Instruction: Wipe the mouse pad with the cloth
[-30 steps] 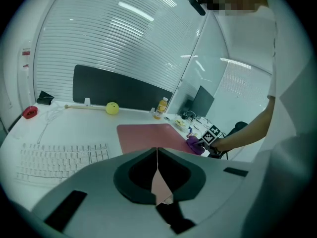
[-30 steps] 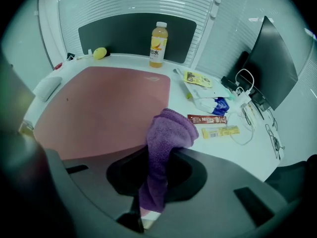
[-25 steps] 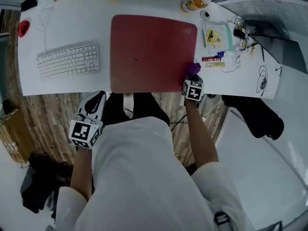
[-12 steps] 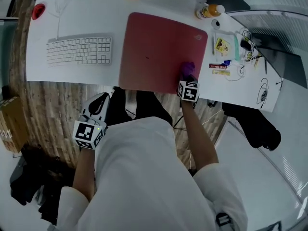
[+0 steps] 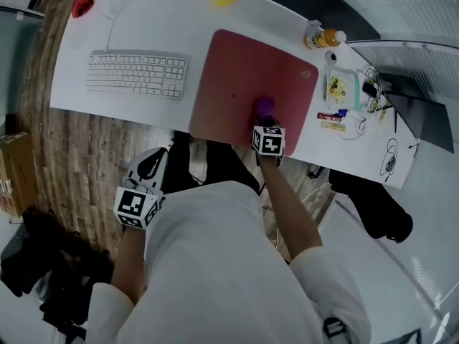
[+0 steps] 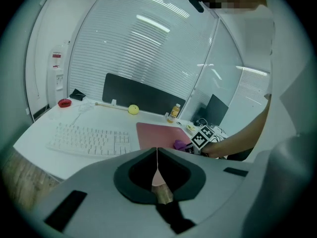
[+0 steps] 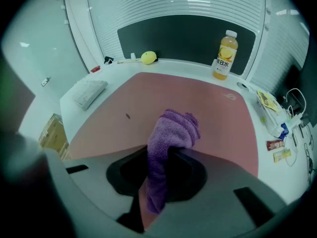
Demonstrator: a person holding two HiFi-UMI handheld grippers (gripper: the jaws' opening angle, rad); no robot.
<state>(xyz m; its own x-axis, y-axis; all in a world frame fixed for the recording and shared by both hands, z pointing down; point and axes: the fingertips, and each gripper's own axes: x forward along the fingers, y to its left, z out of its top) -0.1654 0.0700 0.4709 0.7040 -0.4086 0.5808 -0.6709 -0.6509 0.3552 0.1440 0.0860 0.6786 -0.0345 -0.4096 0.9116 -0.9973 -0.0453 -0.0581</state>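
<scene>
So far: we have the purple cloth [image 7: 172,132] gripped and set down on the mouse pad [image 5: 231,77], so the pick-up is done and the wiping looks to be under way
Right gripper [image 5: 264,122]: its jaws are closed on the cloth, with a bunched fold poking out ahead of the tips and a loose tail hanging back between them
Cloth position: it touches the pad in the near half, right of the middle and a little in from the near edge
Left gripper [image 6: 157,155]: its jaws are pressed together with nothing between them, and we hold it off the desk [image 5: 179,27], below the near edge and beside our body, so it takes no part
Pad position: it lies flat on the white desk, between the keyboard [image 5: 136,74] to its left and the orange bottle [image 5: 323,38] with small clutter to its right
Already wiped: we cannot tell, since the red surface shows no streak, damp trace or change of sheen to mark where the cloth has been
Left to do, as we judge: the far half and the whole left side lie well apart from the cloth
Speck: a small dark mark [image 7: 128,116] sits on the pad to the left of the cloth, and we cannot say whether it is dirt or a flaw
Overall: we would call this early or midway, not near the end
</scene>
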